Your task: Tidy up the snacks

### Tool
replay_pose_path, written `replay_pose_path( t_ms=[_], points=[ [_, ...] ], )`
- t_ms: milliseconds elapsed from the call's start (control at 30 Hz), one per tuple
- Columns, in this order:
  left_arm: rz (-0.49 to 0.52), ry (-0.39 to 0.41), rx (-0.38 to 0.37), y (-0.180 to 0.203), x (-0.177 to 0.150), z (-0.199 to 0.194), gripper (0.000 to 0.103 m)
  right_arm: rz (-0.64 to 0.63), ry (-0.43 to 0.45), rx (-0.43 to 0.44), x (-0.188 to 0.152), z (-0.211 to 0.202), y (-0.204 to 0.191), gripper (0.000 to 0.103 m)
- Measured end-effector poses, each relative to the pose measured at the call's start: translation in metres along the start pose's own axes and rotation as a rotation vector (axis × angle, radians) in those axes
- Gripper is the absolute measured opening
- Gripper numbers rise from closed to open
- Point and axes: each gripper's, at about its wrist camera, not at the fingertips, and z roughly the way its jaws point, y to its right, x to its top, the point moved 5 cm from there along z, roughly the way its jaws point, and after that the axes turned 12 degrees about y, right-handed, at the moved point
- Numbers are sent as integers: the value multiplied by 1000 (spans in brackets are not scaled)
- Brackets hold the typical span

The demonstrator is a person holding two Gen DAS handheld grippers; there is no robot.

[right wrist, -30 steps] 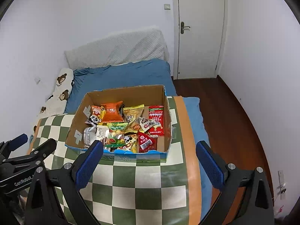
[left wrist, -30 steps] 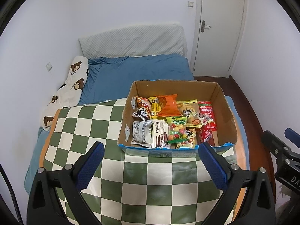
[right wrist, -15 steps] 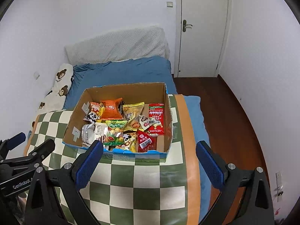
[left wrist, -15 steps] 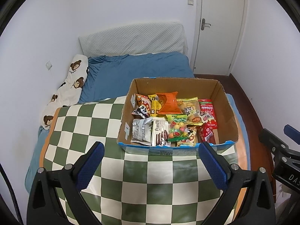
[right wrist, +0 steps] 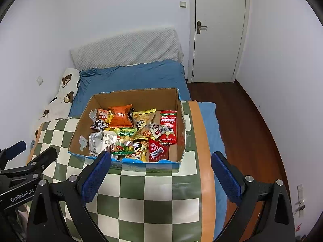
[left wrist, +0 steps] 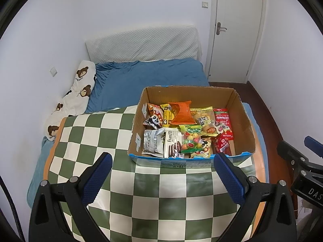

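On the checked cloth [left wrist: 157, 191] over the bed, we hold both the left gripper [left wrist: 161, 173] and right gripper [right wrist: 161, 173] with jaws wide apart, so we should descend squarely over one packet in the cardboard box [left wrist: 242, 117], such as the Franzzi biscuit pack [left wrist: 171, 143].

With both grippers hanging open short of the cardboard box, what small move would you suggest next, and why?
Probably ease the right gripper forward and down toward the red sachet with the barcode label. Both it and the left gripper are open and empty, every snack lies in the brown cardboard box on the green-and-cream checkered cloth, and that sachet sits near the front wall.
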Motion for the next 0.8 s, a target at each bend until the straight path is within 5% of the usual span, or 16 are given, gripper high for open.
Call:
replay_pose_path(
  t_ms=[800],
  points=[
    [-10,1,-3,0,4,-8,103,8,12,1,-1,-16,-1,101]
  ],
)
